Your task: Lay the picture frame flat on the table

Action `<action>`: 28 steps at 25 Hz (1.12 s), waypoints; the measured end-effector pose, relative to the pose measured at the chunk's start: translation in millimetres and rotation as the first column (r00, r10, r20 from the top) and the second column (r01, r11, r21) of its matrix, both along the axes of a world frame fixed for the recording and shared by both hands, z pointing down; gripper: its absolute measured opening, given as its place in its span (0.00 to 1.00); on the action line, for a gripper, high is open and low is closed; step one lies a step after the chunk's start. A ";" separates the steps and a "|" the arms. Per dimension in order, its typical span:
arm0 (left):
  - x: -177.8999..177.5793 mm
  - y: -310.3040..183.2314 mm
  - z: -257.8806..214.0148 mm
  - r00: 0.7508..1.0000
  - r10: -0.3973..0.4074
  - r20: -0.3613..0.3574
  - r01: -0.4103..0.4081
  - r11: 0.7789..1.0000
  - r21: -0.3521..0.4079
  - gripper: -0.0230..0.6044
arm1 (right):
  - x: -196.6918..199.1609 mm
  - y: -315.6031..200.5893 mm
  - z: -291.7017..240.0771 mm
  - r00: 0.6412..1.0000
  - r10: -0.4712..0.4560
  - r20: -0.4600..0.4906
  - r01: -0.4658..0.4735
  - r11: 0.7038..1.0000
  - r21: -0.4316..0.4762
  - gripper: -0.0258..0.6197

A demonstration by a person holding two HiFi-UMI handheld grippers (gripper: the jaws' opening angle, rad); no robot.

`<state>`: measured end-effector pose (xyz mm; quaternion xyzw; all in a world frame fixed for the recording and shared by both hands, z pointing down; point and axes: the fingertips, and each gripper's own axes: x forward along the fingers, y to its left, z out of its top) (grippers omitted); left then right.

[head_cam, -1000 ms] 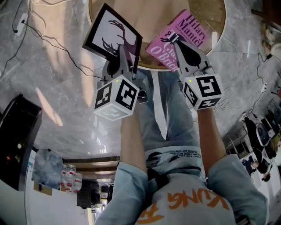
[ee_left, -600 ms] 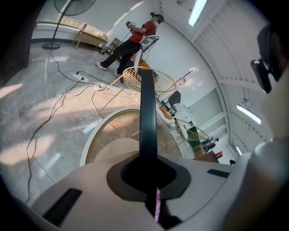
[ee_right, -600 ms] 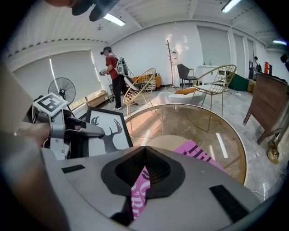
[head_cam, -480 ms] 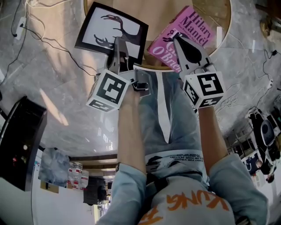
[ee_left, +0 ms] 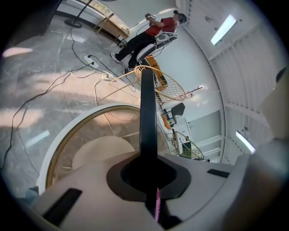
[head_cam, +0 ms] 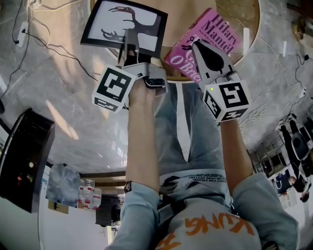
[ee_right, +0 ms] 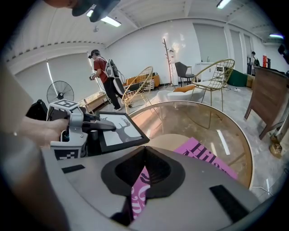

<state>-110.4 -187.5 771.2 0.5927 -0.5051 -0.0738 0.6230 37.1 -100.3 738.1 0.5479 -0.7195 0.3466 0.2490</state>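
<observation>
Picture frame (head_cam: 110, 22): tilted near level over the far-left rim of the counter (head_cam: 183, 12), apparently not yet resting.
Left tongs (head_cam: 128, 39): clamped on the frame's near edge.
Right tongs (head_cam: 196, 46): clamped on pink book (head_cam: 220, 27).
Remaining: lower, lay flat, release.

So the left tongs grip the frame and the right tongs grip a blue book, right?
No: the book is pink, not blue, as the head view shows. The left tongs grip the frame and the right tongs grip the book.
</observation>
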 end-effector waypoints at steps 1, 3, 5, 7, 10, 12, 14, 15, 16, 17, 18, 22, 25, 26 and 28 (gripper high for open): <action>2.8 -4.0 2.5 1.000 -0.012 -0.019 0.012 1.000 -0.003 0.08 | 1.1 -1.8 1.1 1.000 0.002 0.002 -0.002 1.000 0.000 0.04; 8.9 -10.8 8.4 0.998 -0.034 -0.052 0.033 0.999 -0.012 0.08 | 3.9 -4.8 3.4 1.000 0.006 0.004 -0.006 1.000 -0.002 0.04; 13.4 -14.5 15.0 0.995 -0.052 -0.083 0.050 0.998 -0.028 0.08 | 5.6 -6.1 5.5 1.000 0.010 0.006 -0.010 1.000 -0.004 0.04; 15.0 -15.3 20.3 0.992 -0.065 -0.109 0.061 0.997 -0.044 0.08 | 6.0 -5.8 7.4 1.000 0.013 0.006 -0.013 1.000 -0.005 0.04; 13.8 -14.3 27.0 0.989 -0.085 -0.119 0.077 0.995 -0.065 0.08 | 8.3 -5.2 9.5 1.000 0.019 0.004 -0.019 1.000 -0.005 0.04; 12.5 -13.1 31.6 0.985 -0.112 -0.131 0.102 0.991 -0.085 0.08 | 10.2 -5.1 10.3 1.000 0.023 0.006 -0.023 1.000 -0.005 0.04; 12.1 -12.4 34.2 0.982 -0.130 -0.140 0.116 0.988 -0.098 0.08 | 10.8 -4.9 10.7 0.999 0.029 0.014 -0.029 1.000 -0.007 0.04; 12.3 -12.5 34.8 0.981 -0.131 -0.141 0.117 0.988 -0.100 0.08 | 10.9 -4.9 10.6 0.999 0.033 0.020 -0.033 0.999 -0.007 0.04; 12.7 -12.7 35.3 0.982 -0.130 -0.141 0.116 0.988 -0.101 0.08 | 11.1 -5.0 10.2 0.999 0.037 0.025 -0.037 0.999 -0.006 0.04; 12.9 -12.8 35.7 0.981 -0.130 -0.141 0.116 0.988 -0.104 0.08 | 11.3 -5.2 9.6 0.999 0.040 0.028 -0.040 0.999 -0.005 0.04; 12.9 -12.5 35.9 0.981 -0.131 -0.141 0.117 0.987 -0.107 0.08 | 11.2 -5.1 9.0 0.999 0.041 0.029 -0.041 0.999 -0.005 0.04; 12.0 -10.5 34.2 0.982 -0.130 -0.140 0.115 0.987 -0.108 0.08 | 11.5 -5.2 6.6 0.997 0.058 0.048 -0.058 0.998 -0.005 0.04; 13.6 -6.5 34.1 0.984 -0.110 -0.138 0.096 0.990 -0.107 0.08 | 12.7 -5.4 4.7 0.995 0.077 0.064 -0.077 0.997 -0.001 0.04; 14.7 -4.4 34.4 0.986 -0.095 -0.134 0.080 0.991 -0.108 0.08 | 12.6 -4.9 4.2 0.995 0.080 0.067 -0.080 0.997 0.001 0.04; 18.0 0.5 35.0 0.990 -0.058 -0.131 0.044 0.993 -0.108 0.11 | 11.8 -2.6 3.5 0.994 0.082 0.070 -0.083 0.997 0.003 0.04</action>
